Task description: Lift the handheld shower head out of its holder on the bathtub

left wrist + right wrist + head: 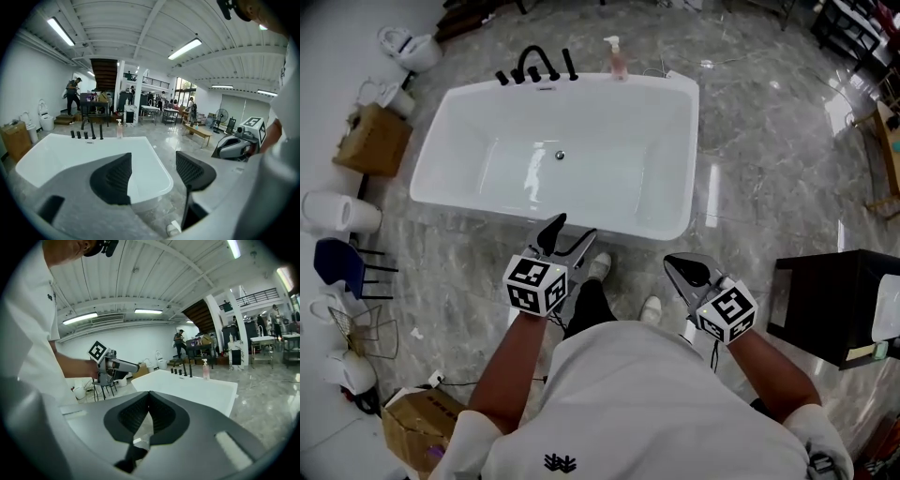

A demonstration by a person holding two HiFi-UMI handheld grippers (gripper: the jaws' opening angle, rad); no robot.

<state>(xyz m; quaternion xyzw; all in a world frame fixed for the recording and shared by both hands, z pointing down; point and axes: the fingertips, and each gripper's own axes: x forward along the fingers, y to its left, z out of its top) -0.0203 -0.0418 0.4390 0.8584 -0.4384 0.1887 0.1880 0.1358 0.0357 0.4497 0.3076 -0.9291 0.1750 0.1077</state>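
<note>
The person stands at the near long side of the white tub (469,202), which fills the upper middle of the head view. Both tools are held low and close to the body, short of the near rim.

The left claw (570,234) is wide open. Its own view shows only tub and floor between the two ribbed pads (115,178). The right claw (680,267) is closed, its tips meeting with nothing pinched between them.

The task's thing sits at the opposite rim, in the upper left of the head view, within a row of black fittings. The slim upright piece at the right end of that row looks like the shower head (571,64) in its holder, though it is too small here to be sure. An arched spout (531,62) stands just left of it, and a pink soap bottle (617,58) stands near it on the right.

Nothing has been grasped yet, and both claws are well apart from the fittings, so the approach is all still to come.

Several things could go wrong from here:
- Leaning over the basin instead of walking round it would give a poor angle on the thin stem.
- The bottle could be tipped by a claw swinging in from the right.
- The fittings stand close together, so a claw could close on the spout or a knob by mistake.
- If the right claw is the one used, it would only nudge the head unless opened first.
- No hose is visible, and one could snag on the lift.
</note>
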